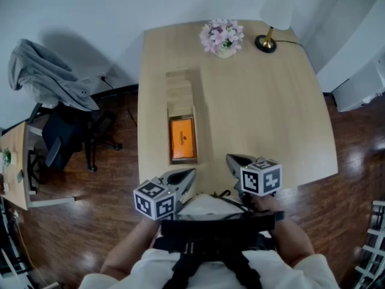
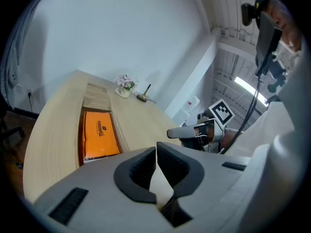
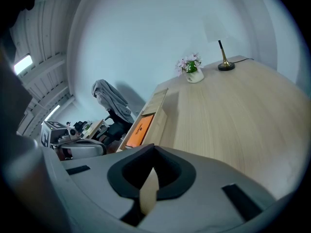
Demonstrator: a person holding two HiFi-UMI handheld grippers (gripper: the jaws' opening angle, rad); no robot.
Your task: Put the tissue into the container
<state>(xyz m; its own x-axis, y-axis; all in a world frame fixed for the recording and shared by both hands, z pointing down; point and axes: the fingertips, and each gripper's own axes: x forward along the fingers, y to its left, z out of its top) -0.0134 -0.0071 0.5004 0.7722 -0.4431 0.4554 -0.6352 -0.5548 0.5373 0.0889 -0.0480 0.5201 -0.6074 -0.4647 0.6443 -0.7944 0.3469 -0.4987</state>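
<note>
An orange tissue pack lies flat in the near end of a long wooden container on the table's left half. In the left gripper view the tissue pack sits inside the container, ahead and to the left of my left gripper. That gripper is shut with nothing in it. My right gripper is also shut and empty, with the tissue pack far to its left. Both hover at the table's near edge: the left gripper just below the container, the right gripper beside it.
A pot of pink flowers and a brass lamp stand at the table's far edge. A chair draped with a grey garment and a small side table stand on the wooden floor to the left.
</note>
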